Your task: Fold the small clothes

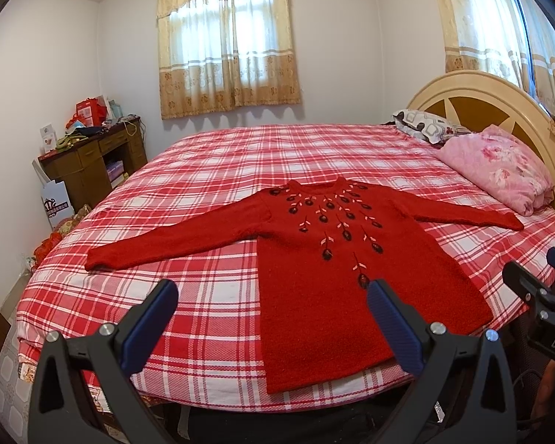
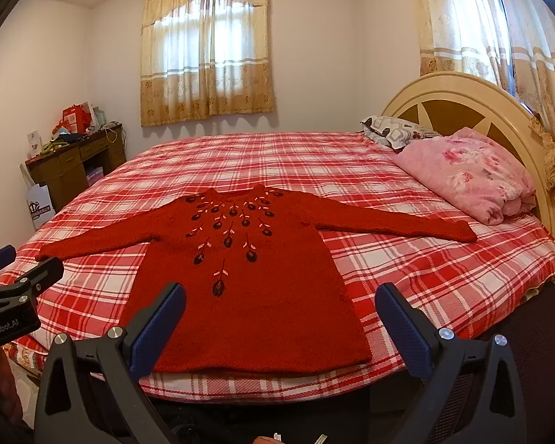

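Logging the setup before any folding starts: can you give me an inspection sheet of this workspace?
Surface: bed with red plaid sheet, smooth.
Job's things: red sweater flat, front up, both sleeves spread, hem at the near edge; no fold yet.
Clutter: pink quilt and patterned pillow at the headboard, apart from the sweater.
Grippers: left gripper and right gripper open, empty, short of the hem.
Cables: nothing seen.
Surroundings: cluttered wooden desk, curtained windows.
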The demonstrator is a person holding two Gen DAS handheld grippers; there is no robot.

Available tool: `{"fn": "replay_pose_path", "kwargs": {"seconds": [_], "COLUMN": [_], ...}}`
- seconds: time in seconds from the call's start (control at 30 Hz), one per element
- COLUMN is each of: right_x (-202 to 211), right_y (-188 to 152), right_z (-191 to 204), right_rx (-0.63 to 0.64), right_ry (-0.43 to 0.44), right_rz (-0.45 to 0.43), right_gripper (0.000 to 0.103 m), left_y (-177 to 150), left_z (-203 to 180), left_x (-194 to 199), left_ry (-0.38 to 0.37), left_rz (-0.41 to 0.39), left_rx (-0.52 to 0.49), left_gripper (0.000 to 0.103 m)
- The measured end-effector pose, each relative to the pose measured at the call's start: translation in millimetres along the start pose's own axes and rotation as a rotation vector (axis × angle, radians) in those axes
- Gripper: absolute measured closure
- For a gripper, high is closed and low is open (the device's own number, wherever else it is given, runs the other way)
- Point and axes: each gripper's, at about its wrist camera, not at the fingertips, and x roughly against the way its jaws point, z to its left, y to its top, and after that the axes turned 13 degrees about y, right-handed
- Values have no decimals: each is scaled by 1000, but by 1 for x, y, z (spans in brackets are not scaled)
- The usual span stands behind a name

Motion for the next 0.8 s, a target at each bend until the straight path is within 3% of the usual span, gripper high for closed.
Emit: {"fn": "replay_pose_path", "kwargs": {"seconds": [0.5,0.8], "right_x": [-11,-38], "right_y": [-1,1], "right_z": [-11,-76], "right_rx": [3,-98], "right_ry": [2,-22], "right_rz": [19,37], "right_gripper": [1,1], "left_y": [2,8], "left_z": [-3,-4], "left_x": [-8,-33], "left_ry": [-6,44], "left_rz": [31,-5], "left_rx": [-22,-59], "left_gripper": [0,0]}}
